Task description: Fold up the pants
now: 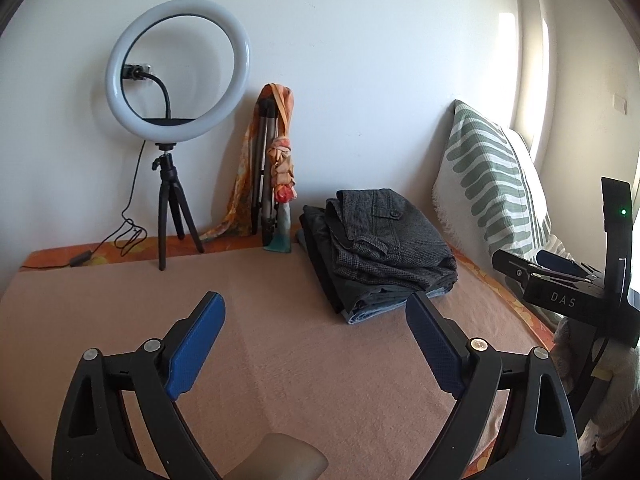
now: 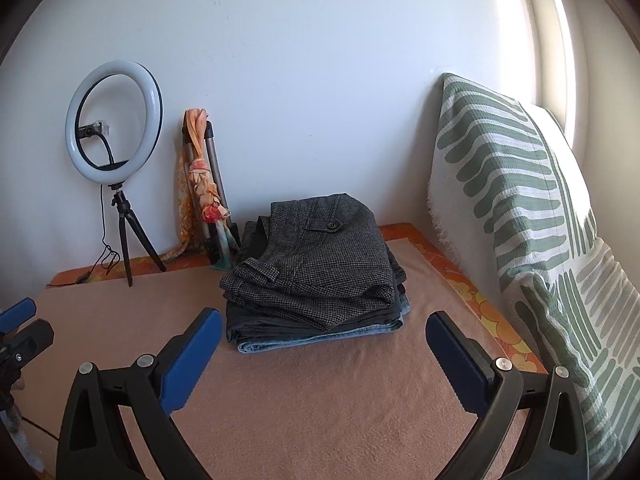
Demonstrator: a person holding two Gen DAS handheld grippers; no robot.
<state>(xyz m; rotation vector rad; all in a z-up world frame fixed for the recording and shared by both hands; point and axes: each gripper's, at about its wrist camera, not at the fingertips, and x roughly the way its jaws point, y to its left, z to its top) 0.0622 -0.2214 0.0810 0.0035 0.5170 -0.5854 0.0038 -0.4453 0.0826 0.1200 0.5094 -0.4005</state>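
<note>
A stack of folded pants lies on the peach blanket (image 1: 280,360) toward the back right. Grey houndstooth pants (image 1: 392,236) with a buttoned pocket lie on top, also in the right wrist view (image 2: 320,264). Dark pants and blue jeans (image 2: 320,338) lie under them. My left gripper (image 1: 316,312) is open and empty, held above the blanket in front of and left of the stack. My right gripper (image 2: 324,334) is open and empty, just in front of the stack; it also shows at the right edge of the left wrist view (image 1: 560,280).
A ring light on a small tripod (image 1: 176,80) stands at the back left with its cable (image 1: 128,232) on the bed. A folded tripod draped with an orange scarf (image 1: 272,168) leans on the wall. A green-striped pillow (image 2: 520,220) stands along the right side.
</note>
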